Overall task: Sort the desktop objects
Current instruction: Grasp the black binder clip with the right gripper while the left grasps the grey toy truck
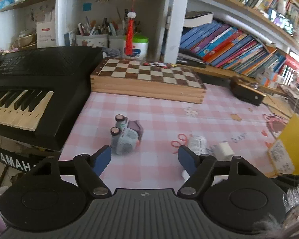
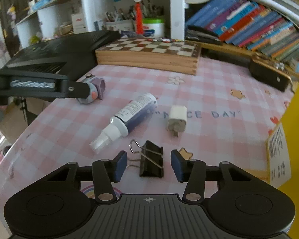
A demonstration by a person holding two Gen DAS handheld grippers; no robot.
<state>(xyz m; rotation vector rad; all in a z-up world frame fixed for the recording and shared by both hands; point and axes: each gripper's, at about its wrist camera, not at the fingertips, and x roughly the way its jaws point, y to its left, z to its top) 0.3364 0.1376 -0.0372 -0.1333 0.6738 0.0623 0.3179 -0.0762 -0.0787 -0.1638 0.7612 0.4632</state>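
Observation:
A small toy car (image 1: 125,135) lies on its side on the pink checked tablecloth (image 1: 159,117); it also shows in the right wrist view (image 2: 93,89). My left gripper (image 1: 144,157) is open, with the car just beyond its left finger. A spray bottle (image 2: 127,117), a white charger plug (image 2: 177,119) and a black binder clip (image 2: 151,161) lie further right. My right gripper (image 2: 149,165) is open, its fingers on either side of the binder clip, not touching it. The bottle (image 1: 197,144) and plug (image 1: 224,151) also show in the left wrist view.
A black Yamaha keyboard (image 1: 29,87) borders the table on the left. A wooden chess box (image 1: 149,79) stands at the back, with shelves of books (image 1: 229,45) and pen cups behind. A yellow box (image 2: 289,139) stands at the right edge. A dark case (image 2: 269,75) lies back right.

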